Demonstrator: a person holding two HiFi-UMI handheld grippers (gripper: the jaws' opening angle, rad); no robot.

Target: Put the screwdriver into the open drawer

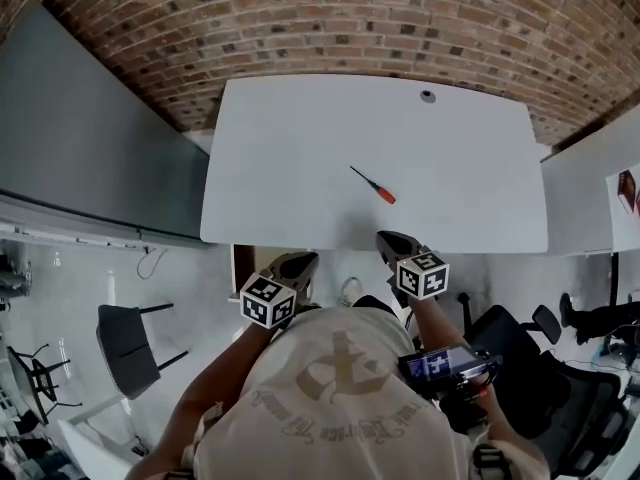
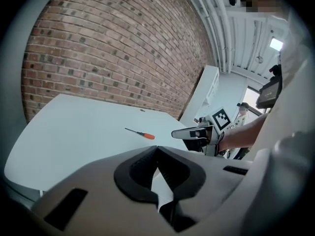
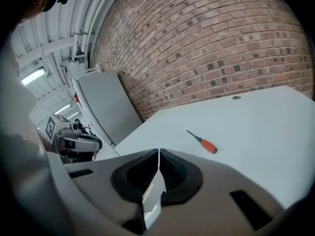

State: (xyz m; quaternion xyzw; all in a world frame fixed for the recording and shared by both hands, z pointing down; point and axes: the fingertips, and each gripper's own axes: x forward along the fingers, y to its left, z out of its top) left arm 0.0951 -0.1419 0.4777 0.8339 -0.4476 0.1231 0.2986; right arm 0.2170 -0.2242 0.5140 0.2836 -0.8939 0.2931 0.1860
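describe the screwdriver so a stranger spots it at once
Find the white table before the brick wall. Near its middle lies the screwdriver: thin dark shaft, orange handle, unlike the round grommet near the far edge.

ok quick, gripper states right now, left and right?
left gripper: closed, holding nothing.
right gripper: closed, holding nothing; the screwdriver lies on the table.

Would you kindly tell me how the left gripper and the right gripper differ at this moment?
The right gripper sits nearer the screwdriver than the left gripper. The right gripper reaches over the table edge in the head view; the left gripper sits just short of it. Both have jaws together, holding nothing.
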